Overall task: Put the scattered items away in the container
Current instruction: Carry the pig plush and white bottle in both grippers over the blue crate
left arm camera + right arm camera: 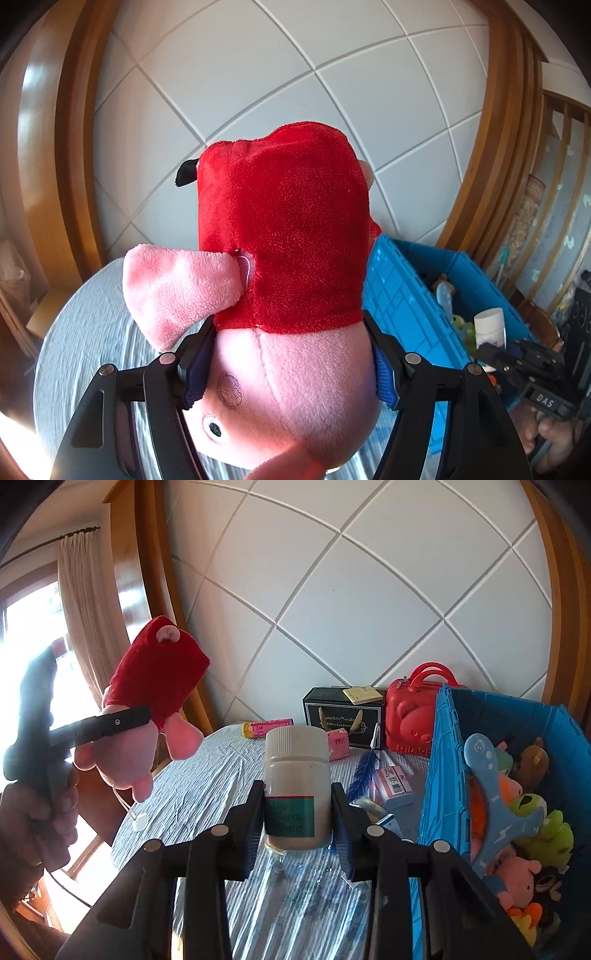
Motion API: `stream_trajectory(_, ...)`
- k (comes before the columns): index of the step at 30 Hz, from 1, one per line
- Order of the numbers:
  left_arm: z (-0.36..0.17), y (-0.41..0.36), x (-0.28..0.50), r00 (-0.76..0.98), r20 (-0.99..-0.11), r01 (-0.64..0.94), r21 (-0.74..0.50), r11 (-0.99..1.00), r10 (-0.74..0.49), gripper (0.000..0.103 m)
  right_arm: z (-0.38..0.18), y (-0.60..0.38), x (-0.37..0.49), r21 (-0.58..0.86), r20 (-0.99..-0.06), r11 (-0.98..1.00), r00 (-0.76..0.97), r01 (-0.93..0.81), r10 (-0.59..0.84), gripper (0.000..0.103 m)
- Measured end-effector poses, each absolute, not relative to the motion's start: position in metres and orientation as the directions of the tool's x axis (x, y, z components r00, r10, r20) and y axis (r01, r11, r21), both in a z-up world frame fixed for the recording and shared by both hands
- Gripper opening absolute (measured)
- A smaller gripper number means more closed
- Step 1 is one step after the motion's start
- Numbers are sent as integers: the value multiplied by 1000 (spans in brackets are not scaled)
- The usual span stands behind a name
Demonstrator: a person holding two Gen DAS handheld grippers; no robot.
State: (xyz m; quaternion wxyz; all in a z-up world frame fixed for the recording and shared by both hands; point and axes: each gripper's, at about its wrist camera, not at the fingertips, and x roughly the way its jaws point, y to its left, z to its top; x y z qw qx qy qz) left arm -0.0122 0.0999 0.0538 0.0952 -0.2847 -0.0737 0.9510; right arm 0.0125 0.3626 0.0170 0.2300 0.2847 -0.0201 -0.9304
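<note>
Left gripper [288,373]: I have it clamped on the head of the pink plush pig in a red dress [280,258], held aloft to clear the wall of the blue plastic crate [399,295].
Right gripper [298,819]: squeezed on the white-capped pill bottle with a green label [296,786], above the striped tablecloth [207,775], just left of the crate.
Still scattered: pink packets, blue feather.

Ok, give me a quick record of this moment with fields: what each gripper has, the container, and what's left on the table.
left gripper: shut on the pink plush pig in a red dress, held in the air
right gripper: shut on the white plastic screw-cap bottle with a green label
container: blue plastic crate, already holding several plush toys
left on table: black box, red bear-face case, blue feather, pink packets
</note>
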Motion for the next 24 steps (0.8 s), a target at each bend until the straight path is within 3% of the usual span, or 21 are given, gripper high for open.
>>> stream_trajectory(24, 63, 305, -52, -721, -531, -414, -186, -891, 446, 70, 6, 520, 33, 221, -516, -957, -811, 186, -277, 33)
